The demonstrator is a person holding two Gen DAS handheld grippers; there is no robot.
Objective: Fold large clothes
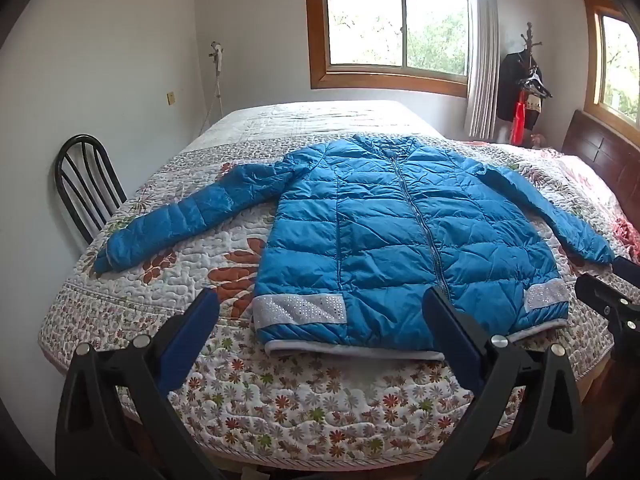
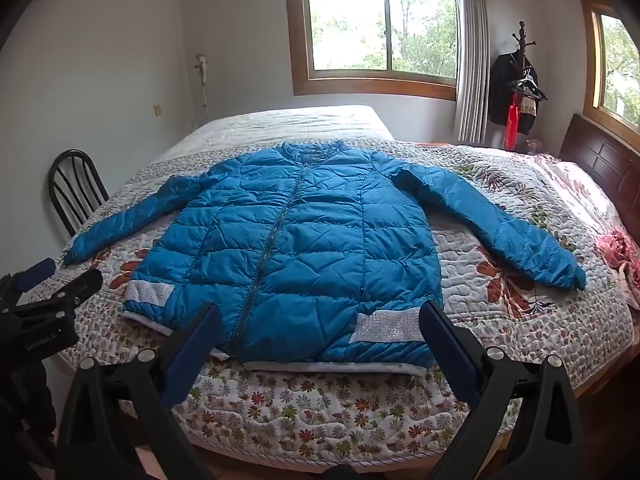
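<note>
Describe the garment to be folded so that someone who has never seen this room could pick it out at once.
Start at the large bed under the window, covered by a floral quilt. On it lies the jacket, front up, zipped, both sleeves spread sideways, hem toward the cameras. It is the only bright blue thing here, a quilted puffer with sparkly silver bands near the hem; the dark clothes hang on a coat stand in the corner.

Bare quilt point(image 1: 280, 400) before jacket point(image 1: 400, 232); chair point(image 1: 86, 184) flanks bed
</note>
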